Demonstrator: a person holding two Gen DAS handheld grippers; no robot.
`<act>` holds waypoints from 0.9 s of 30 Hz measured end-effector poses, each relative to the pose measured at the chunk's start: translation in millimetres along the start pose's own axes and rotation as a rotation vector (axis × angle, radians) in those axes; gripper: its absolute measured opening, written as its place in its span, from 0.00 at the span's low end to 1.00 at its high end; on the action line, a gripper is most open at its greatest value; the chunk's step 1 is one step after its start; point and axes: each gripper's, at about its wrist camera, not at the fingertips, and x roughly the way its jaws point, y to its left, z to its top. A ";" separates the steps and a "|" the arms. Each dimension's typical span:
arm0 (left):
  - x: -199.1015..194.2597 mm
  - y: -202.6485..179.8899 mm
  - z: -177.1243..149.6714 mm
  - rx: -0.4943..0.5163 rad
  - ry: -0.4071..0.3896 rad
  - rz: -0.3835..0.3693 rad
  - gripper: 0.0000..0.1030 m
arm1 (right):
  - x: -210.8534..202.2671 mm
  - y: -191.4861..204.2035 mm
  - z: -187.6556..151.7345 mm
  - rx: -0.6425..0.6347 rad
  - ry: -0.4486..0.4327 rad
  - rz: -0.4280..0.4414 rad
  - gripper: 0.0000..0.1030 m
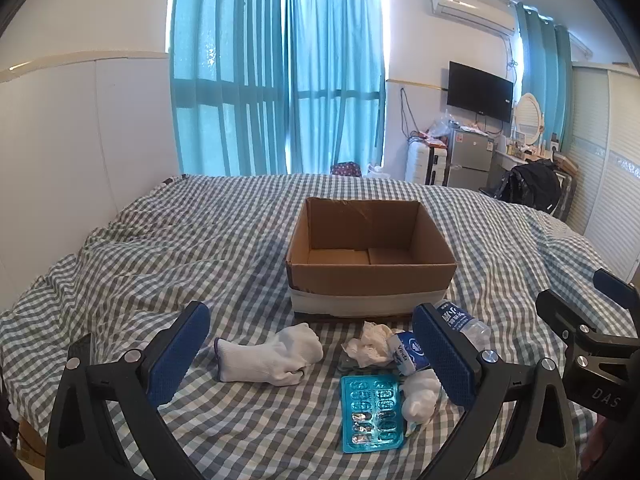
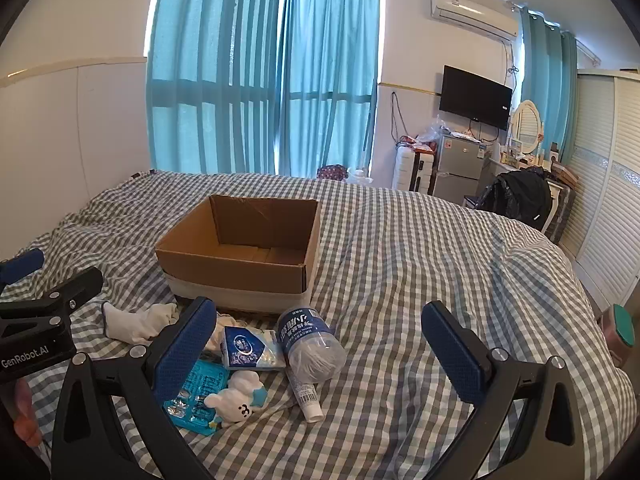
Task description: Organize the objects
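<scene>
Only the right wrist view shows the white tube (image 2: pixel 308 396) beside the bottle (image 2: pixel 310 344).

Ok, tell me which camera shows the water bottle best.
The right wrist view: the water bottle lies there unobstructed on the bed in front of the box, label readable. In the left wrist view, a finger of the left gripper hides most of it.

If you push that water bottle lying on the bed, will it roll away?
The water bottle lies on its side and is round, so it would probably roll a little. The soft, wrinkled checked bedspread should stop it soon. It looks clear and empty, so it is likely light and may crumple if squeezed.
</scene>
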 end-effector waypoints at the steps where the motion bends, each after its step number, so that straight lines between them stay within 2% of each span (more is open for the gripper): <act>1: -0.2 -0.8 -0.4 0.004 0.000 0.002 1.00 | 0.2 -0.1 -0.8 0.000 0.002 0.000 1.00; 27: 1.6 2.0 -0.5 -0.008 0.013 0.004 1.00 | -0.2 1.6 -0.8 -0.011 0.010 0.013 1.00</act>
